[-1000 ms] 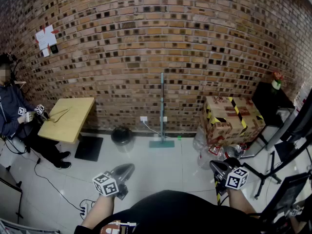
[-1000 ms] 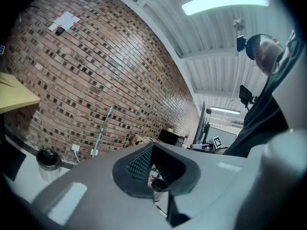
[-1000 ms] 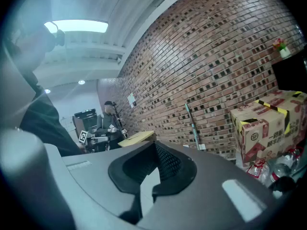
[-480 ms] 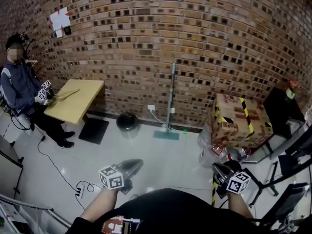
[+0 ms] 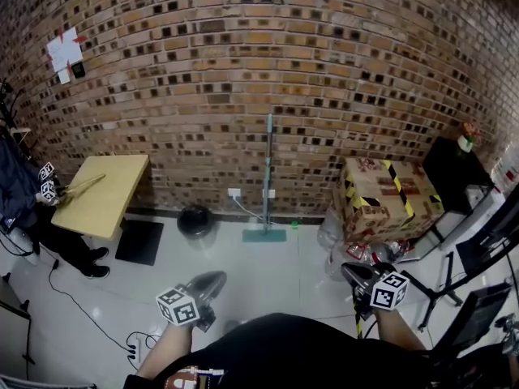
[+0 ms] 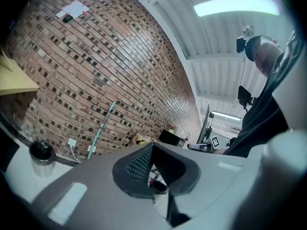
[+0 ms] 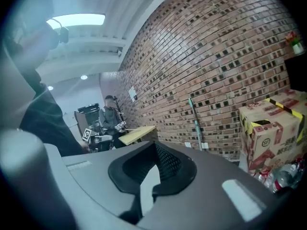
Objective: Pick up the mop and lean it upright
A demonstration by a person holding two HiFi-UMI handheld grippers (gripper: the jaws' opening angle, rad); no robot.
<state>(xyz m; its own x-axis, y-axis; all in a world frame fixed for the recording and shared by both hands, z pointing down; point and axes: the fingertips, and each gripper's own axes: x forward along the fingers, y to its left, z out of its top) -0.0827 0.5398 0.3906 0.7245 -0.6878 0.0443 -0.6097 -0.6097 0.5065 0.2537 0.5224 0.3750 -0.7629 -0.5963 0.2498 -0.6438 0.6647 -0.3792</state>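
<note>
Both sets of jaws are sitting shut and empty. I'm holding the left gripper and right gripper well apart from the mop, which is leaning upright on the brick wall, and I'm steering clear of its handle.

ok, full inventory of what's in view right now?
wall: one, red-brown brick, back
mop: one, teal, upright against the wall, centre
table: one, light wood, left
bin: one, black, on the floor left of the mop
cardboard box: one, brown with yellow-black tape, right of the mop
mat: one, black, on the floor by the table
seated person: one, dark clothes, far left edge
left gripper: one, grey, low left, shut, empty
right gripper: one, grey, low right, shut, empty
</note>
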